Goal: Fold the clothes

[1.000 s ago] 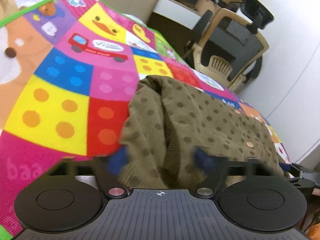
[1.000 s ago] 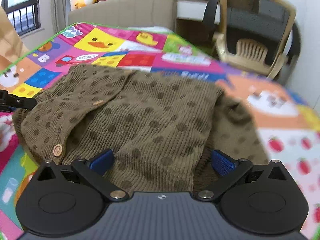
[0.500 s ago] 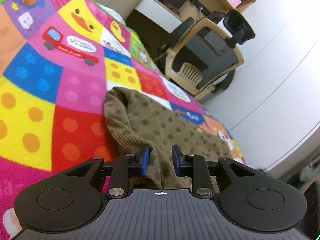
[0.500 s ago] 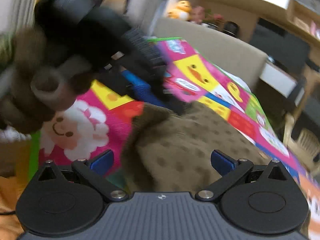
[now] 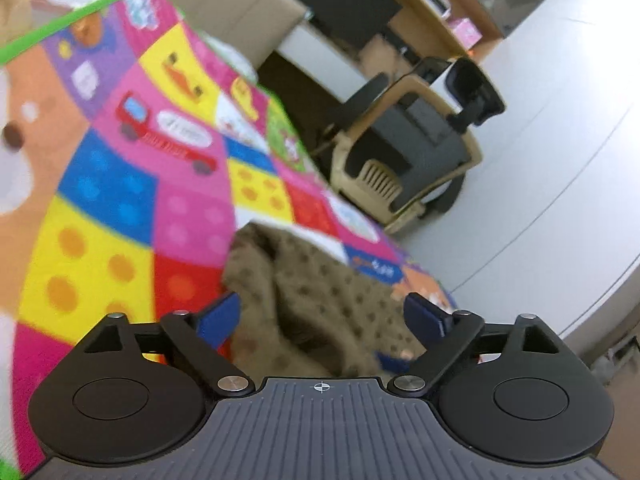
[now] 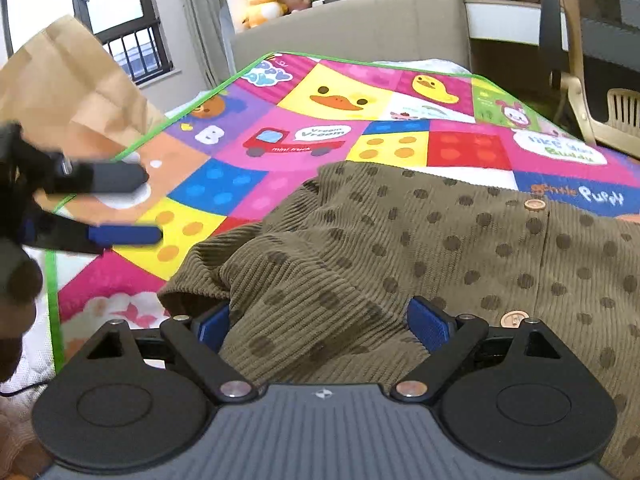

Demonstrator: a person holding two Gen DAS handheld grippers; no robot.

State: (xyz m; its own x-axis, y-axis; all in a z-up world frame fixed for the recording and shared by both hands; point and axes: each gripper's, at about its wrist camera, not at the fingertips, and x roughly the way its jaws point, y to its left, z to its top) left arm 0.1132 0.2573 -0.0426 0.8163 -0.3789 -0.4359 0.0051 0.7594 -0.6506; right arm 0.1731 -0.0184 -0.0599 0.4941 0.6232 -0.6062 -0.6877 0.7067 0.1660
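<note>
An olive-brown corduroy garment [image 6: 400, 248] with dark dots and wooden buttons lies rumpled on a colourful patchwork play mat [image 6: 332, 136]. My right gripper [image 6: 320, 322] is open and low over the garment's near left part, where a bunched fold rises between its blue pads [image 6: 428, 324]. In the right wrist view my left gripper [image 6: 132, 206] hovers open over the mat, left of the garment and apart from it. From the left wrist view, the left gripper [image 5: 322, 318] is open with the blurred garment [image 5: 312, 292] below and beyond its pads.
A brown paper bag [image 6: 68, 92] stands at the mat's left edge. A beige headboard [image 6: 360, 24] with plush toys [image 6: 260, 4] is behind. An office chair [image 5: 400, 152] stands past the mat's far right side. The mat's green border [image 6: 52, 280] marks its near left edge.
The left gripper, shut on the garment's edge half a second ago, has opened and pulled back off the cloth. The right gripper has swung back to face the garment.
</note>
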